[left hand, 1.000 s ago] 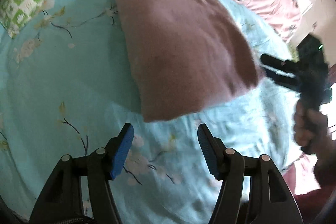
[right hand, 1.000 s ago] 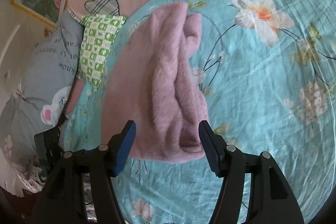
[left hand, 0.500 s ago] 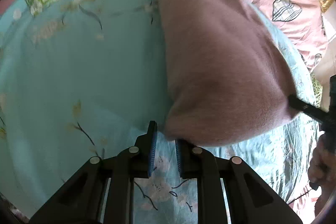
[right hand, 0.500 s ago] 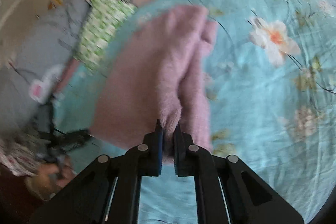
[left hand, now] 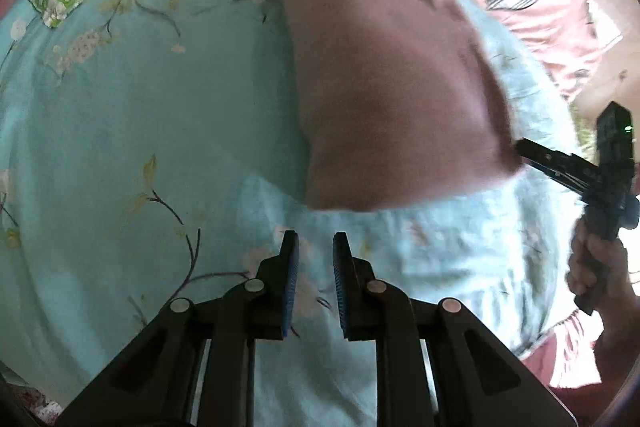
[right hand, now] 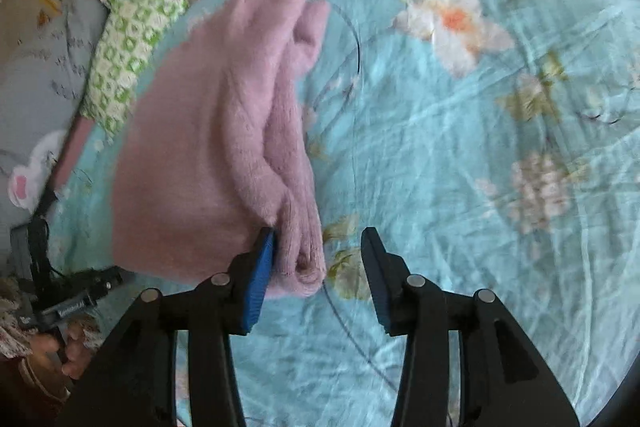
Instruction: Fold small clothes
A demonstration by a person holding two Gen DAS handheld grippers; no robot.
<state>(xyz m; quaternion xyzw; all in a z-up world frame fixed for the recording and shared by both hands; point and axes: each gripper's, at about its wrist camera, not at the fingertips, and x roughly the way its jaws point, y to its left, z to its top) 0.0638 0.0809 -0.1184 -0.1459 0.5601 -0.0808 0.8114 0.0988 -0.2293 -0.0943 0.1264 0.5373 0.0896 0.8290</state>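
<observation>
Your left gripper (left hand: 313,283): black angular frame, blue ribbed pads, round silver pivot screws. Your right gripper (right hand: 318,281): same build; at the other view's right edge, a green light on its body. Your right hand (left hand: 596,267): bare skin, lower right.

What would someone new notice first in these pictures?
The folded pink fleece garment lying on the turquoise floral bedsheet stands out first. The right gripper sits at its near corner with jaws parted, one pad against the fold. The left gripper hovers short of the garment, gripping nothing.
</observation>
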